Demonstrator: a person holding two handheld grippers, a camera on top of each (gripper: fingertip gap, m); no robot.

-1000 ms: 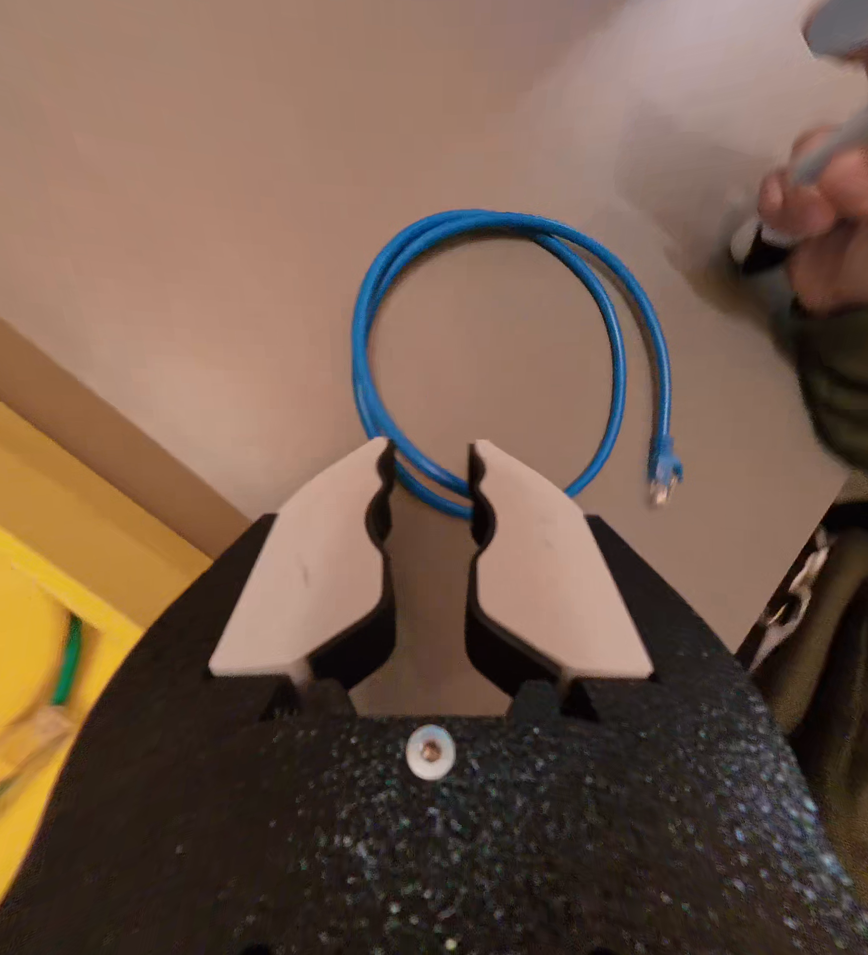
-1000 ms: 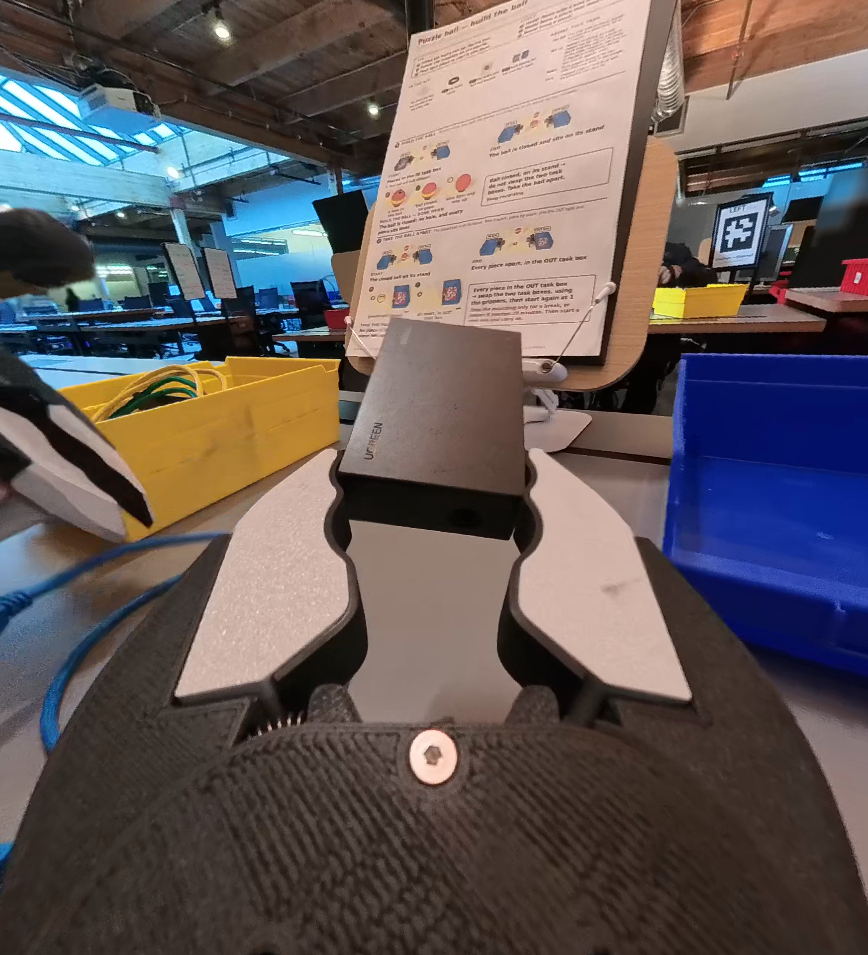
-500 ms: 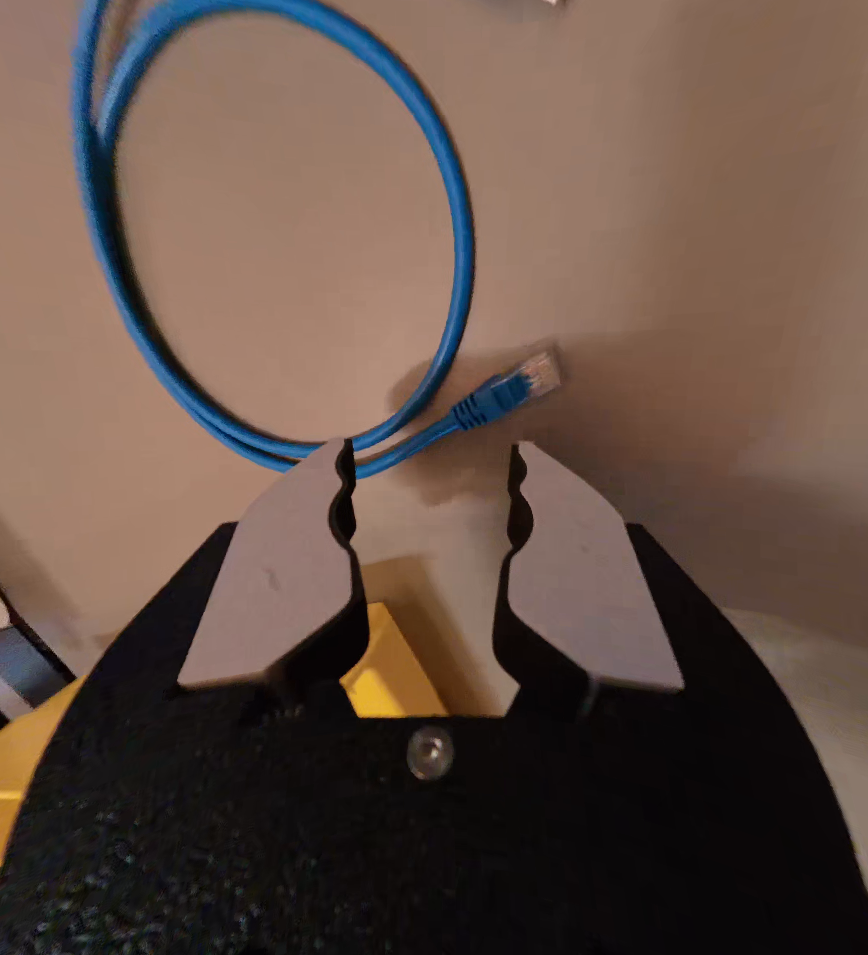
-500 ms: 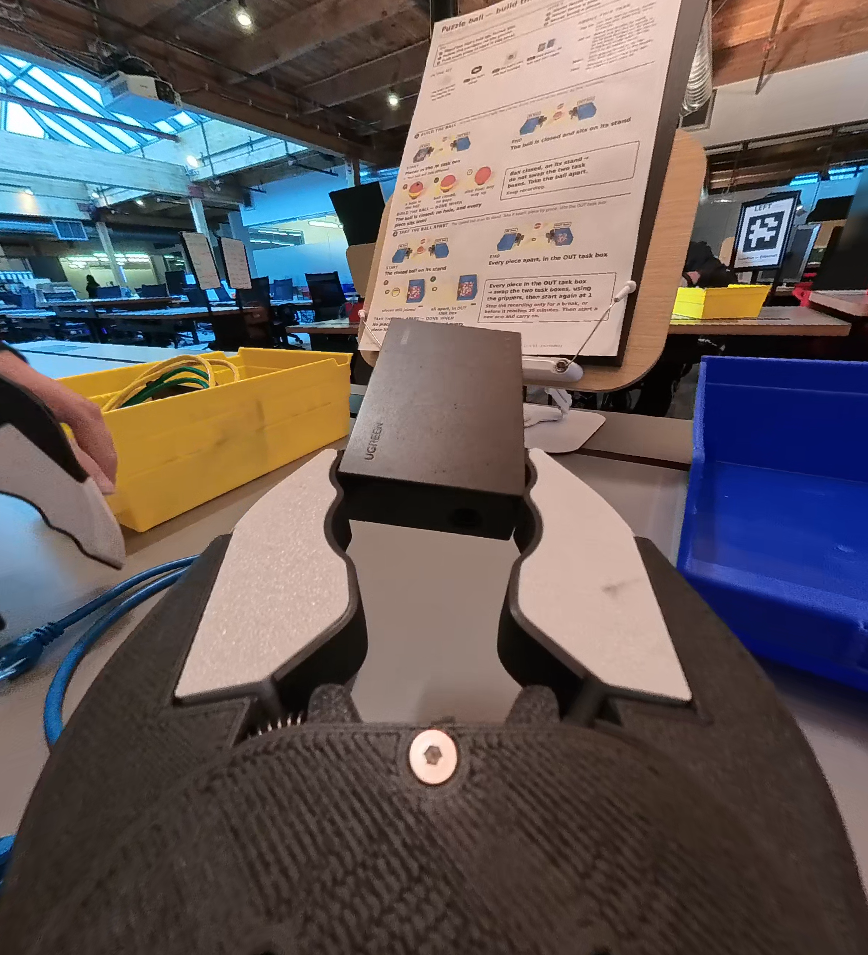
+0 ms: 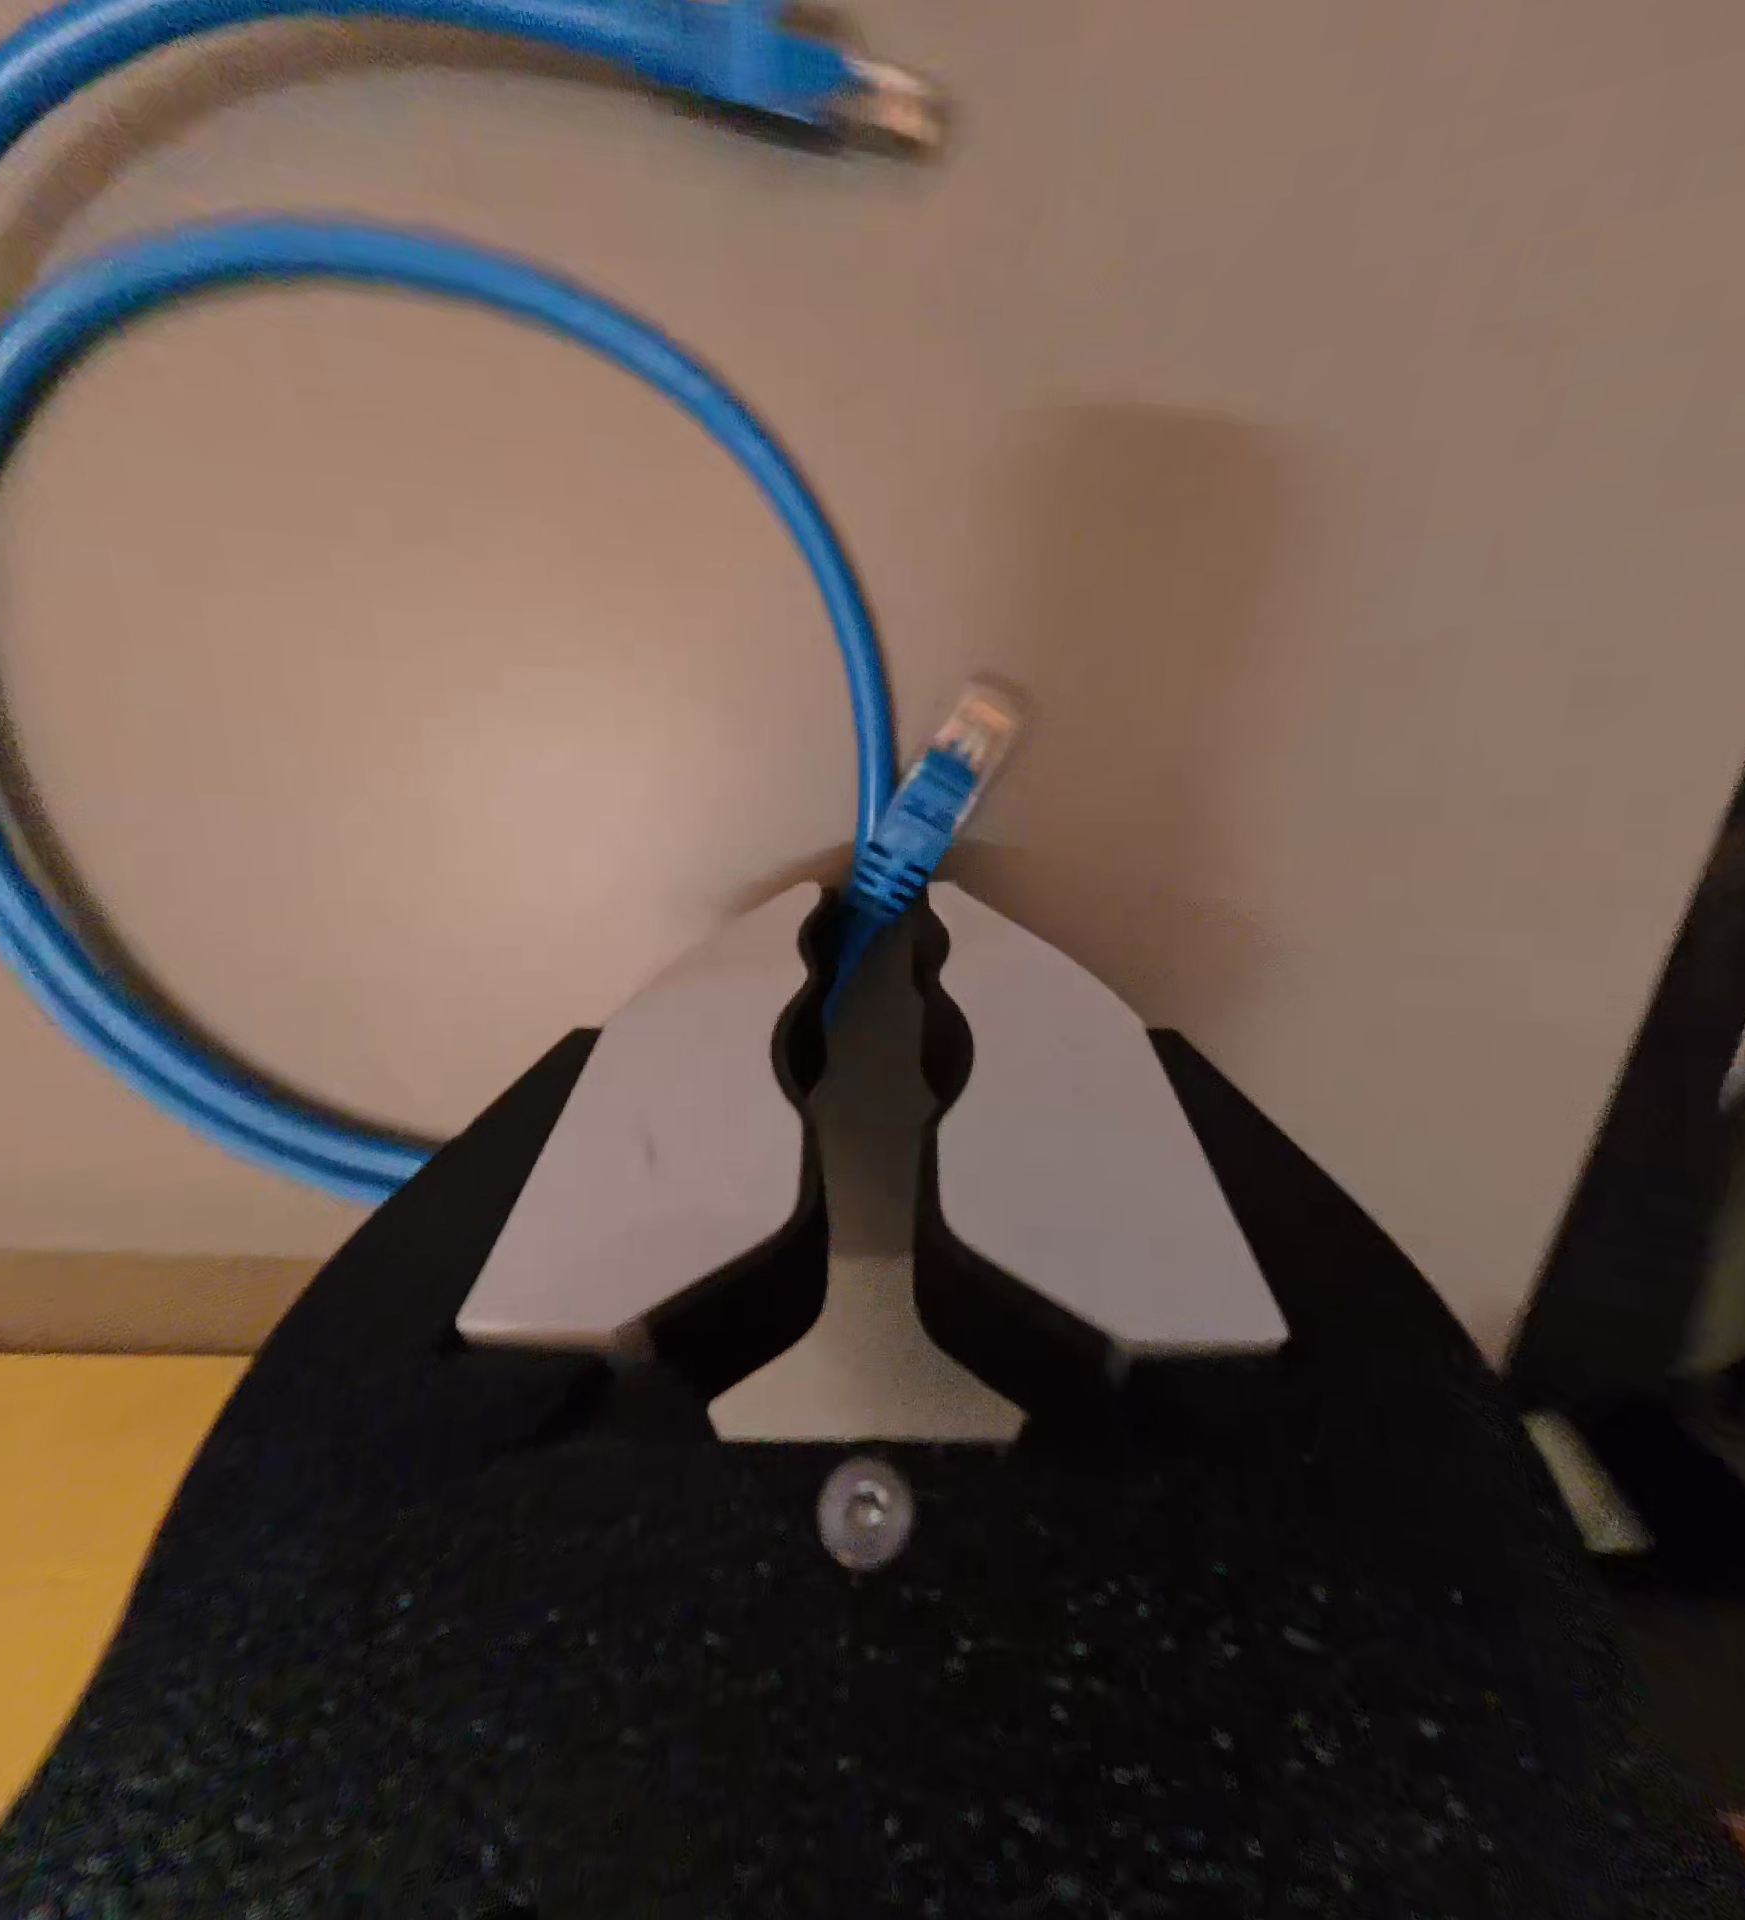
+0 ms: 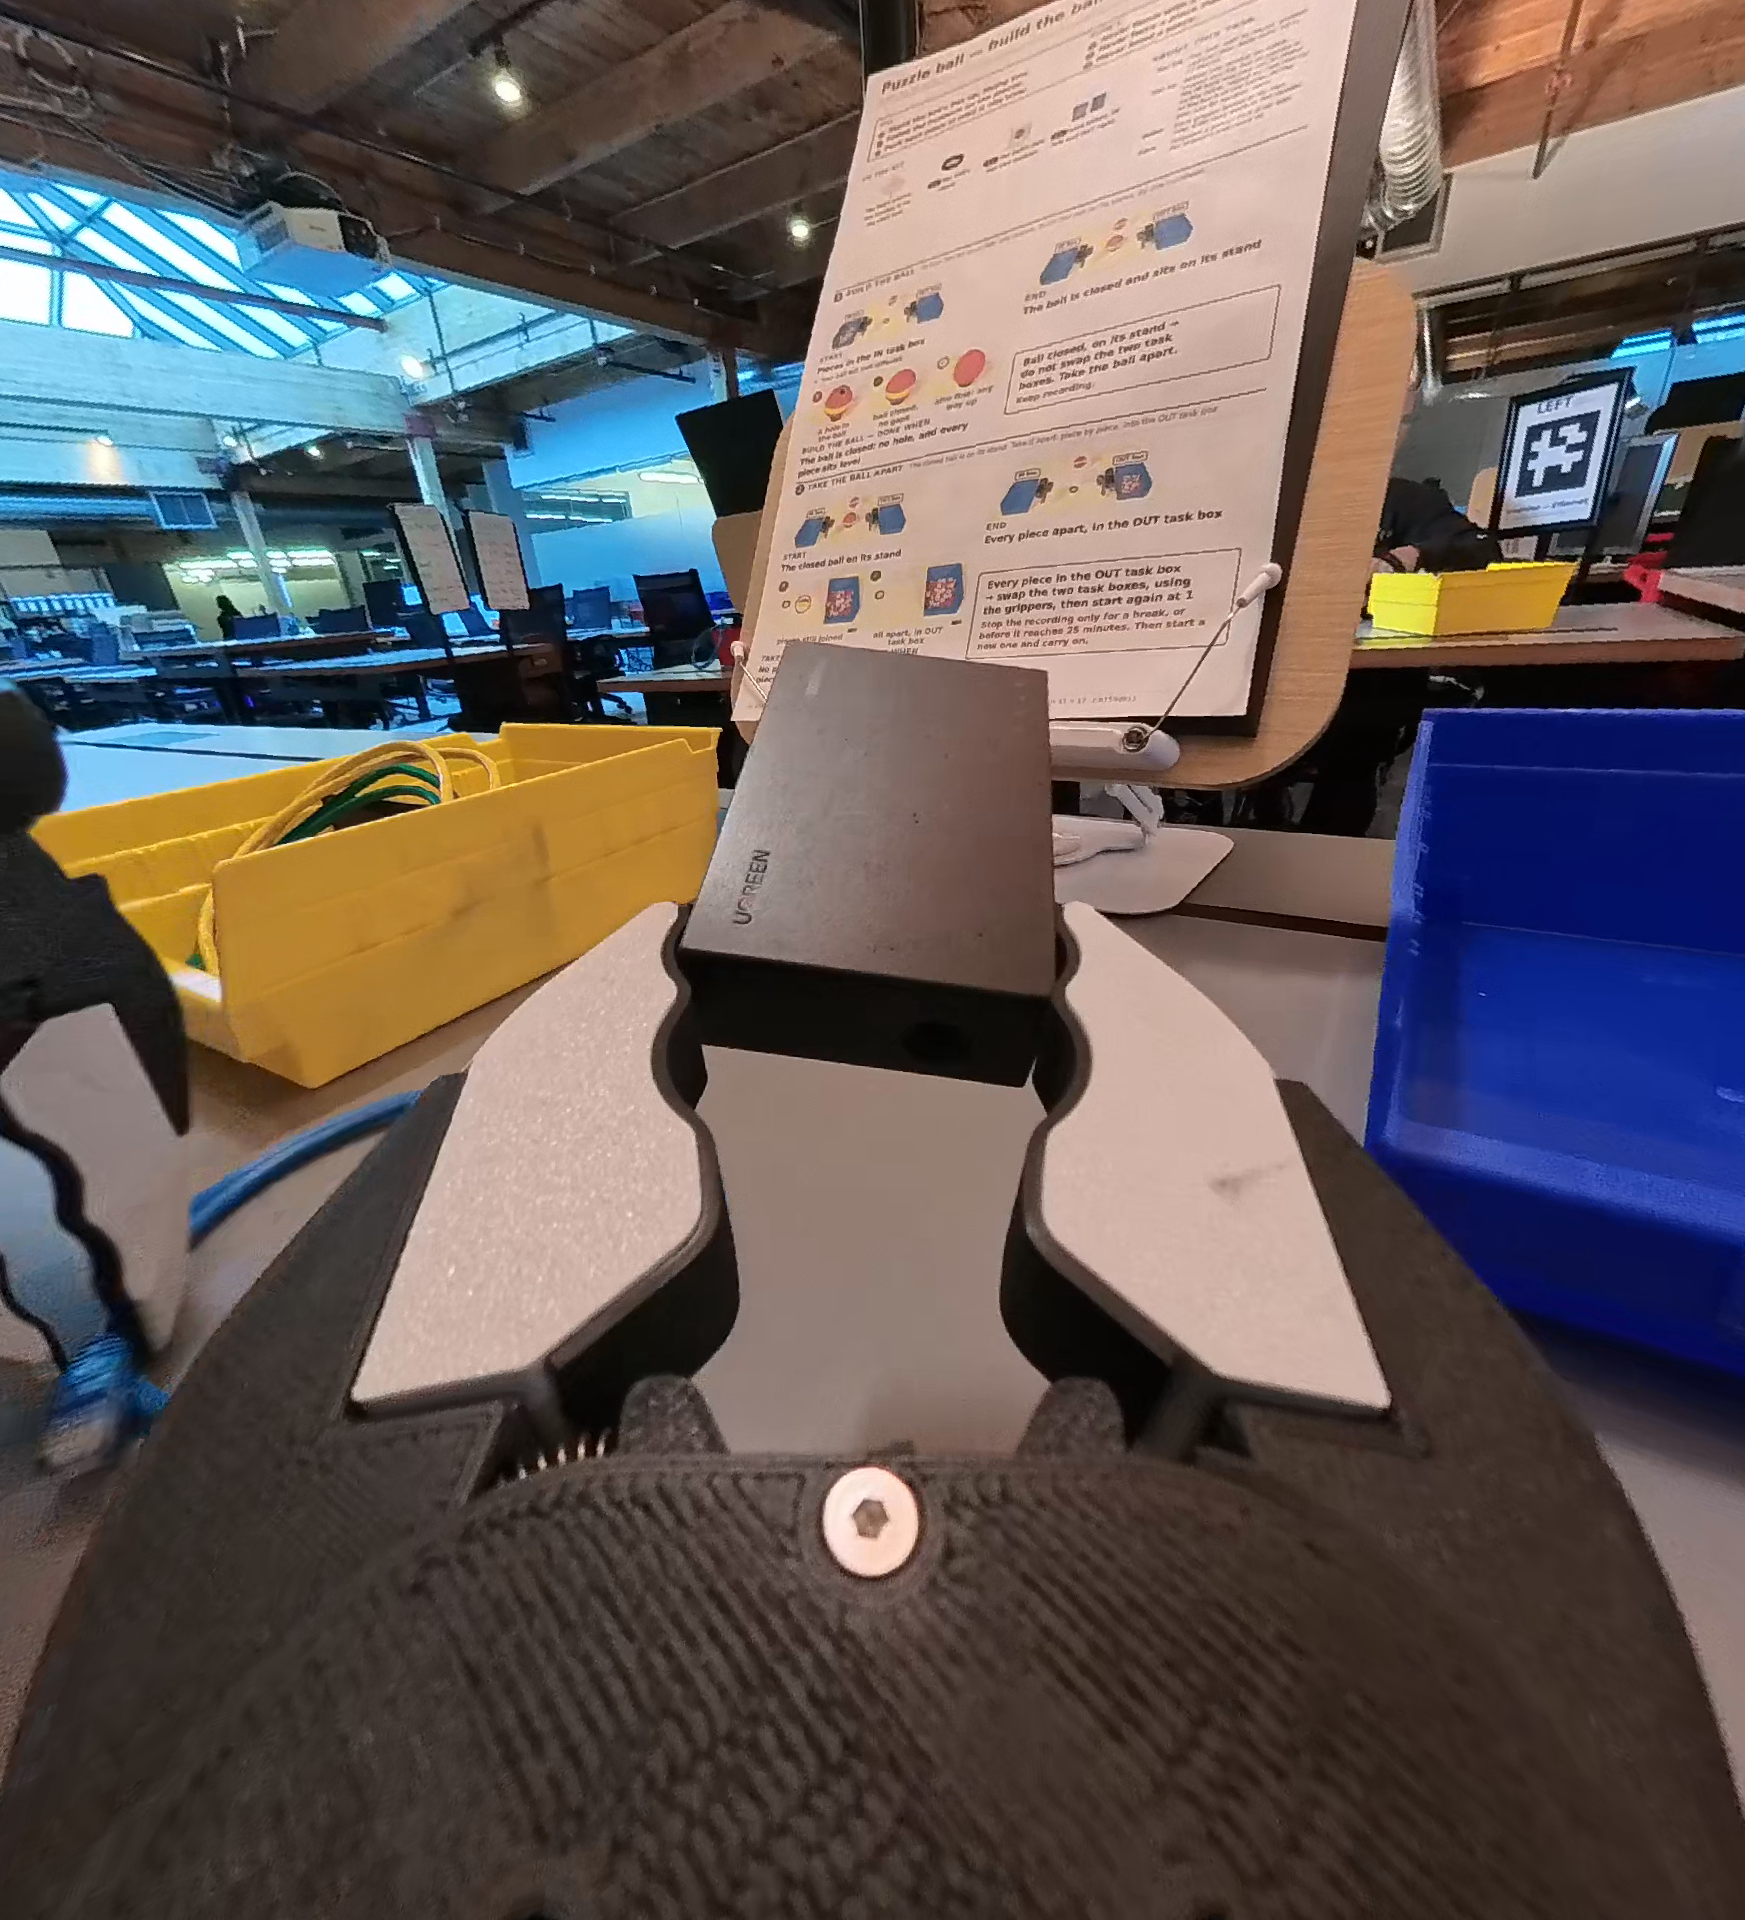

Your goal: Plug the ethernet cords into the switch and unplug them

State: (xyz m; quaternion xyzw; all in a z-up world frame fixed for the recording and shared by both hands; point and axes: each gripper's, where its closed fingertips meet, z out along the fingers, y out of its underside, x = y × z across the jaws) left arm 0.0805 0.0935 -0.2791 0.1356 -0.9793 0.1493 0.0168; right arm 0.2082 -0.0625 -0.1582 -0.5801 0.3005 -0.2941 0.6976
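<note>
1. A plain tan table (image 5: 1263, 312) fills the left wrist view. In the right wrist view it reads as pale grey, with a big open workshop behind it: wooden ceiling beams, skylights at upper left, rows of desks and chairs.
2. An instruction sheet (image 6: 1065, 343) stands on a wooden stand (image 6: 1361, 582) at upper centre of the right wrist view, behind the switch.
3. The right gripper (image 6: 868, 935) is clenched on the switch (image 6: 883, 831), a dark flat box held by its near end between the fingertips and angled up and away from the camera.
4. The left gripper (image 5: 873, 914) is pinched around the blue ethernet cord (image 5: 348, 1101) just behind its plug (image 5: 951, 769), which sticks out past the fingertips at frame centre. The cord loops round the left half of the frame; its other plug (image 5: 847, 99) lies blurred at the top edge.
5. A yellow bin (image 6: 411, 904) at centre left of the right wrist view holds coiled yellow and green cords (image 6: 359, 800). A blue bin (image 6: 1616, 997) sits at the right edge, cut off; its contents cannot be seen.
6. The left gripper shows blurred at the left edge of the right wrist view, the blue plug smeared below it. A dark object at the right edge of the left wrist view is too blurred to identify.
</note>
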